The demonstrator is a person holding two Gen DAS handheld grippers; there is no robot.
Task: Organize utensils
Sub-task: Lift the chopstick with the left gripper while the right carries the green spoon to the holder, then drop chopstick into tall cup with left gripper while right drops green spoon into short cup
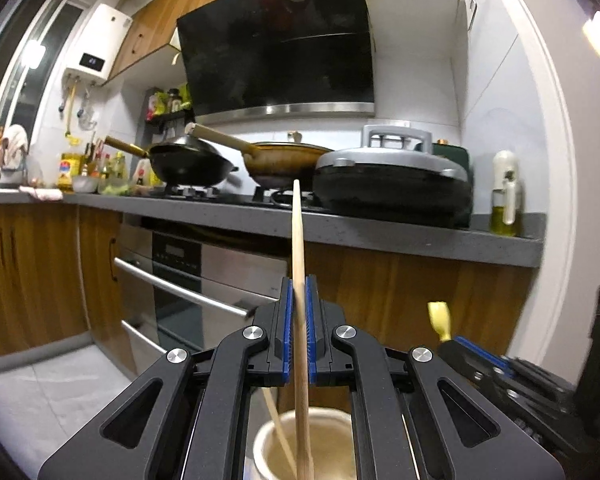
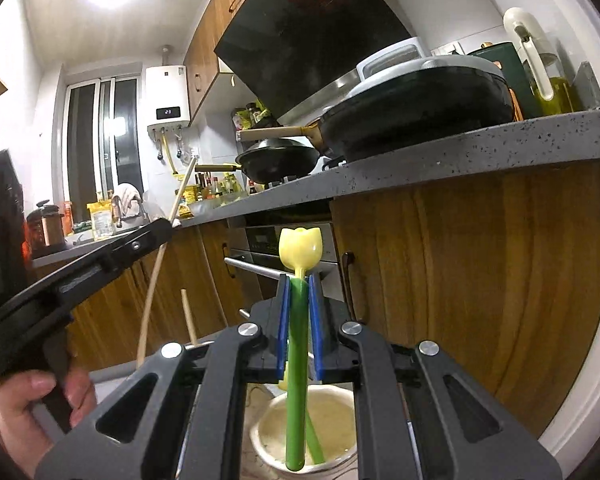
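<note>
- The left gripper (image 1: 299, 328) sat low in the centre of the left wrist view, its ribbed blue pads clenched on a slim, pale wooden chopstick (image 1: 297, 240) that stood nearly upright and poked well above the jaws.
- Its lower end hung over the mouth of a round, cream ceramic holder (image 1: 268, 440) at the bottom centre, where a second chopstick (image 1: 278, 432) leaned inside.
- The right gripper (image 2: 299, 328) was likewise low centre in the right wrist view, grasping the smooth green plastic stem of a tulip-shaped utensil (image 2: 300, 248) with a glossy yellow bud at the top.
- That stem's rounded end dangled over the same holder (image 2: 260, 440), beside another green stem (image 2: 314, 440) resting inside.
- A hand (image 2: 24, 400) at lower left gripped the other tool's black handle.
- Likely risk: the round, smooth chopstick could pivot or slip between the pads, since it was pinched at only one narrow spot.
- Likely risk: both grippers worked close together above one small opening, so a stem could knock the rim or tip the holder.
- Further back ran wood-grain cabinets (image 2: 480, 280) and a speckled grey counter (image 2: 460, 152) carrying a heavy black lidded pan (image 2: 416, 108).
</note>
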